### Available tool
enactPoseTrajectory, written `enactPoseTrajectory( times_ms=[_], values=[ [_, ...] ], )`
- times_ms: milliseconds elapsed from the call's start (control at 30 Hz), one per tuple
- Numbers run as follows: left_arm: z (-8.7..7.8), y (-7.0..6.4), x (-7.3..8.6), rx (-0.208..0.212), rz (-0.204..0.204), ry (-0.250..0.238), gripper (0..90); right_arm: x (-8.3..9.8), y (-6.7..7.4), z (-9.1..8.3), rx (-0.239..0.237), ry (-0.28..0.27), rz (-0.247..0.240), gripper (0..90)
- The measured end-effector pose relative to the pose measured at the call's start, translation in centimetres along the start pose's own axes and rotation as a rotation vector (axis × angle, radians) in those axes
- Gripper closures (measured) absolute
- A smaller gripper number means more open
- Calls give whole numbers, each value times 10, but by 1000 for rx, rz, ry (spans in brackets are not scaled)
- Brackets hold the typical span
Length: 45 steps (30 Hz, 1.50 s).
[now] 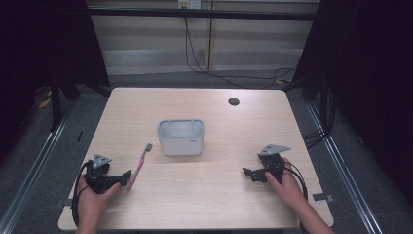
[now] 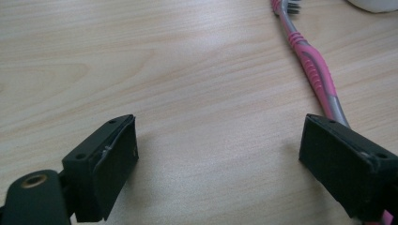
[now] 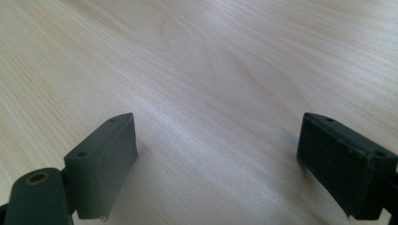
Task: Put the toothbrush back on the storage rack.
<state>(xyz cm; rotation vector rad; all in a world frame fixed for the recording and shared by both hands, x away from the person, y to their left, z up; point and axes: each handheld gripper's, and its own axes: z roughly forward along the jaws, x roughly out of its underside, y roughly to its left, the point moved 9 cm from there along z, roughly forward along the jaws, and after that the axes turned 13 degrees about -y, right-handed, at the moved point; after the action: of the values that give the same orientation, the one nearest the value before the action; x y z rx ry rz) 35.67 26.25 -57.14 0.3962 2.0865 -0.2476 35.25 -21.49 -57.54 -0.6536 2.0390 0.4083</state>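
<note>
Pink toothbrush point(image 1: 139, 165) lies flat on the wooden table point(image 1: 204, 200), left of centre, slanted, bristle head up and away toward the white container point(image 1: 180, 137), handle end down toward the person's side. Head sits near the container's lower left corner but apart from it, a gap of bare wood between. Handle end lies just beside the left gripper point(image 1: 127, 173); in the high view the jaw tips are right at the handle's lower end, contact can't be told from there. In the left gripper view the toothbrush point(image 2: 315, 70) runs from the top edge down to behind the right-hand jaw, pink grip with grey sections, bristles at the top edge; jaws spread wide, only bare wood between them, brush outside the gap and passing behind the one jaw. Left hand point(image 1: 90, 200) wraps the gripper body, cable looping off at its left. Container is a rounded rectangular white tub, upright, about mid-table, inside not readable. Right gripper point(image 1: 247, 171) is well apart on the right side of the table, held by the right hand point(image 1: 287, 187), jaws pointing left toward table centre. Right gripper view: jaws spread wide, just plain tabletop point(image 3: 202, 70) between. Small dark round hole point(image 1: 234, 101) in the table near the far edge.
</note>
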Motion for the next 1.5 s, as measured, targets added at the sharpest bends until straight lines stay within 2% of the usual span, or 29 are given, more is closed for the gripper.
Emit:
enactPoseTrajectory(
  times_ms=[133, 200, 233, 267, 333, 433, 500, 533, 567, 600, 733, 800, 867, 900, 933, 1100, 1167, 1300, 1433, 1500],
  values=[
    [-1, 3, -2, -12, -9, 21, 188, 0, 0, 0, 0, 0, 0, 117],
    [-4, 5, -3, -15, -16, 69, 203, 0, 0, 0, 0, 0, 0, 117],
    [-4, 5, -3, -15, -16, 69, 218, 0, 0, 0, 0, 0, 0, 117],
    [-4, 4, -4, -20, -45, 83, 218, 0, 0, 0, 0, 0, 0, 117],
    [-6, 2, -9, -1, -73, 96, 246, 0, 0, 0, 0, 0, 0, 117],
    [-8, -1, -19, 1, -75, 106, 261, 0, 0, 0, 0, 0, 0, 117],
    [-9, -6, -23, 16, -80, 122, 271, 0, 0, 0, 0, 0, 1, 117],
    [-7, -13, -27, 34, -74, 143, 288, 0, 0, 0, 0, 0, 0, 117],
    [-7, -13, -27, 34, -74, 143, 298, 0, 0, 0, 0, 0, 0, 117],
    [-3, -21, -29, 62, -64, 174, 306, 0, 0, 0, 0, 0, 0, 117],
    [3, -30, -33, 83, -46, 208, 322, 0, 0, 0, 0, 0, 0, 117],
    [8, -38, -35, 109, -57, 235, 348, 0, 0, 0, 0, 0, 0, 117],
    [14, -43, -36, 127, -47, 283, 360, 0, 0, 0, 0, 0, 1, 117],
    [14, -43, -36, 127, -47, 283, 375, 0, 0, 0, 0, 0, 1, 117],
    [19, -46, -36, 126, -48, 308, 389, 0, 0, 0, 0, 0, 0, 117],
    [26, -48, -41, 123, -47, 335, 437, 0, 0, 0, 0, 0, 0, 117],
    [28, -48, -42, 117, -53, 337, 457, 0, 0, 0, 0, 0, 0, 117],
    [35, -47, -42, 105, -63, 371, 503, 0, 0, 0, 0, 0, 0, 117],
    [39, -49, -42, 100, -91, 392, 539, 0, 0, 0, 0, 0, 0, 117],
    [41, -49, -43, 98, -89, 397, 559, 0, 0, 0, 0, 0, 0, 117]
  ],
)
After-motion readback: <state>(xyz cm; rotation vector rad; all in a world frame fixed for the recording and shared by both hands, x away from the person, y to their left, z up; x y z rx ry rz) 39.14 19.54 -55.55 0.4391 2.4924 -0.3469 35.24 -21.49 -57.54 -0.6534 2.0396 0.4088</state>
